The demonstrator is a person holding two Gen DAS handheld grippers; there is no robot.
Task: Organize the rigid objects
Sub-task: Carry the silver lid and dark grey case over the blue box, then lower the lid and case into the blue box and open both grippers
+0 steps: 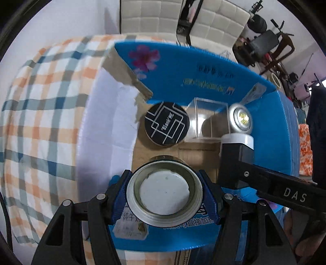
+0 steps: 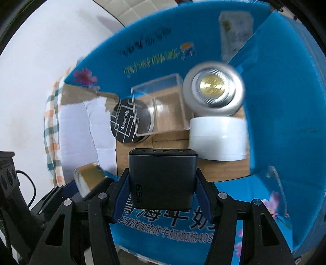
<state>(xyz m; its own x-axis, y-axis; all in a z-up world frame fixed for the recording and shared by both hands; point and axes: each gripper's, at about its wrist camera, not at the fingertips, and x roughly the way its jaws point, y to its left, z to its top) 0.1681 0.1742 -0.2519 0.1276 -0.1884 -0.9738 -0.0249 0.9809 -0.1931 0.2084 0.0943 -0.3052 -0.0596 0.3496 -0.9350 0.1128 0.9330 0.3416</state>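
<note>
My left gripper [image 1: 164, 190] is shut on a round gold-walled metal lid [image 1: 164, 191], open side up, held over the near edge of the blue cardboard box [image 1: 203, 77]. My right gripper [image 2: 163, 190] is shut on a black 65W charger block [image 2: 162, 179], held inside the box; the charger also shows in the left wrist view [image 1: 234, 163]. On the box floor lie a black round tin [image 1: 167, 124], a clear plastic cube [image 1: 209, 120], a silver puck light [image 1: 240, 119] and a white round jar [image 2: 218, 140].
The box stands on a plaid tablecloth [image 1: 40, 122] with a white flap [image 1: 108, 122] folded out at its left. White padded chairs [image 1: 150, 16] and exercise gear [image 1: 271, 44] stand behind. The left gripper with the lid shows in the right wrist view [image 2: 89, 179].
</note>
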